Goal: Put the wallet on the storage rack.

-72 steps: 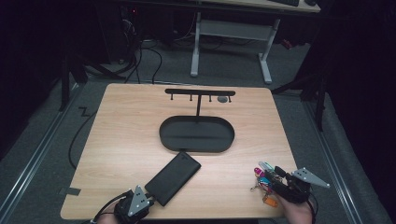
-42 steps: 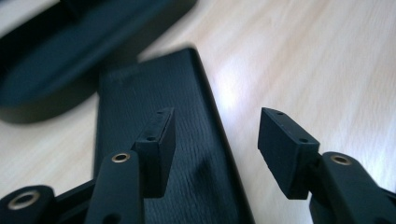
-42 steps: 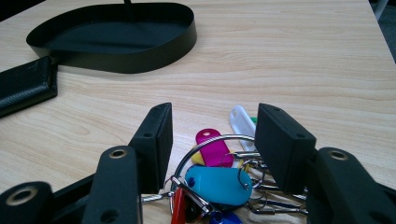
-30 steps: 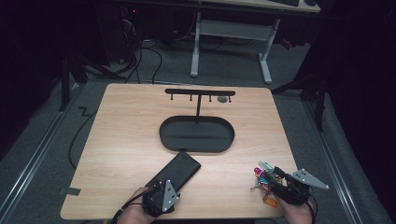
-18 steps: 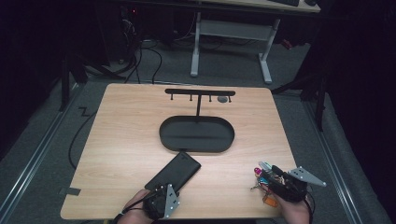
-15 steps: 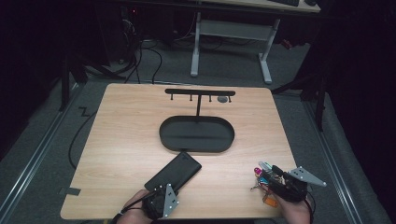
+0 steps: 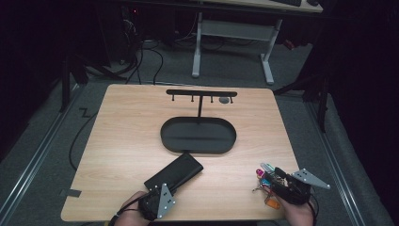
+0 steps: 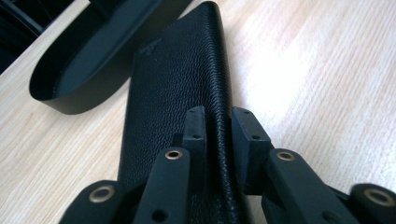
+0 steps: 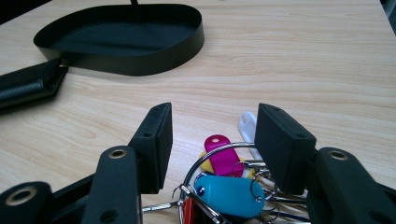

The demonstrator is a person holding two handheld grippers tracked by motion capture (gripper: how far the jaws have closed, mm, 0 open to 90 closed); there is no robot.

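Black leather wallet (image 8: 187, 88) flat on tabletop (image 7: 127, 141), just short of oval tray (image 7: 197, 135), near end toward tabletop's front edge. Left gripper (image 8: 218, 126) jaws just closing, now clamped on wallet's near edge. Judged step: lift toward tray; keep grip square, raise far end clear of tray rim. Right gripper (image 9: 210, 135) jaws apart over key bunch (image 9: 224, 186), beside tray's right. Pad contact underneath wallet hidden.

left hand-held gripper (image 8: 218, 128) moved onto black wallet (image 8: 182, 88), jaws just closed on its edge
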